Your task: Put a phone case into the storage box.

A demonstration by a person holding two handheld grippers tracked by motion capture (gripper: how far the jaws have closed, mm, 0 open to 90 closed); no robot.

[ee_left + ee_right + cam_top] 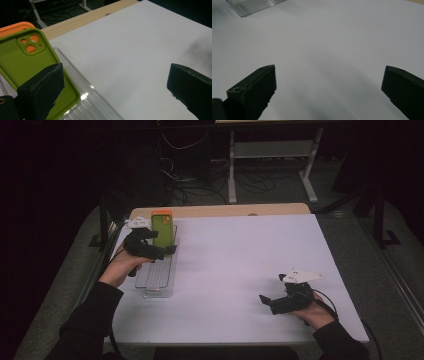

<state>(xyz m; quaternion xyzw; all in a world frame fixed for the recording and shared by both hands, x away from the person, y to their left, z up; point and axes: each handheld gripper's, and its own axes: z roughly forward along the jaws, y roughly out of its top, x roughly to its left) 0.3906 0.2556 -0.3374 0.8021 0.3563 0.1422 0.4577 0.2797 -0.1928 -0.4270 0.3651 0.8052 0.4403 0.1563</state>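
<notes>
Left claw point(161, 246) sits at the far left of the counter point(240, 265), over the clear rack point(157, 275) that runs along the left edge. Jaws wide apart, holding nothing; in the left gripper view one pad stands in front of the green phone case point(23, 62), the other hangs far off over bare white surface. Cannot tell whether the near pad touches the case.

Green phone case stands tilted in the far end of the rack, camera cut-outs uppermost. Orange phone case point(13, 27) stands just behind it, showing as a rim above and through the cut-outs.

Right claw point(268, 299) is low near the front right corner, jaws likewise spread wide, gripping nothing, pointing left across the counter toward the rack point(254, 6).

Risks, as judged:
- The cases lean together; a sideways nudge from the near pad could tip both or drag the orange one along.
- The rack looks light and lies close to the left edge; a push from the claw could slide it toward that edge.
- A pinch taken low on soft case material could slip or fold it.

Room: the middle and right of the counter are open white surface, plenty for setting a case down. Tight only at the left edge.
</notes>
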